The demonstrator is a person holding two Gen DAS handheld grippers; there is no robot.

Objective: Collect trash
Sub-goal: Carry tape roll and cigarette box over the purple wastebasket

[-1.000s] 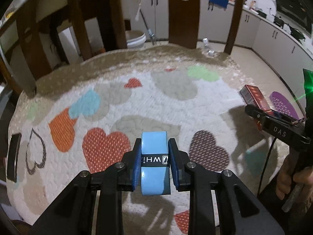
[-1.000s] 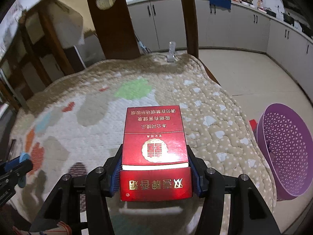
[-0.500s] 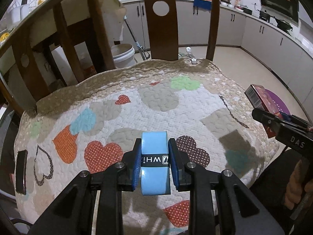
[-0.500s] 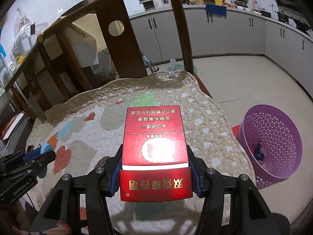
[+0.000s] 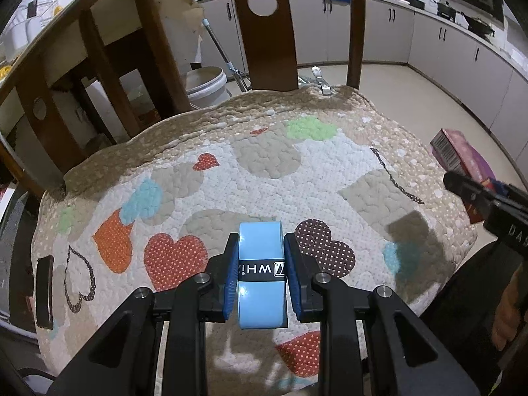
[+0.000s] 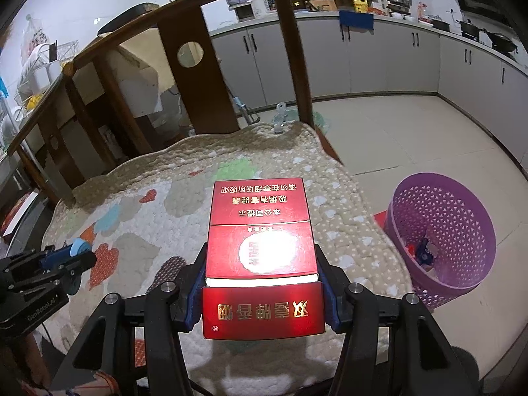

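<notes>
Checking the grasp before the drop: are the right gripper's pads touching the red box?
Touching. The right wrist view shows the right gripper with both blue pads pressed flat against the sides of the red box, no gap either side, box lifted above the quilt.

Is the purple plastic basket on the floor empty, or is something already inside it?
Not empty. The purple plastic basket stands upright, and a few small scraps, red, blue and white, lie at its bottom.

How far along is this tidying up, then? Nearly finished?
Some scraps already lie inside the purple basket on the floor. Right now the left gripper pinches a blue roll and the right gripper clamps a red box, both above the quilted cushion. Left to do: dropping both into the basket.
</notes>
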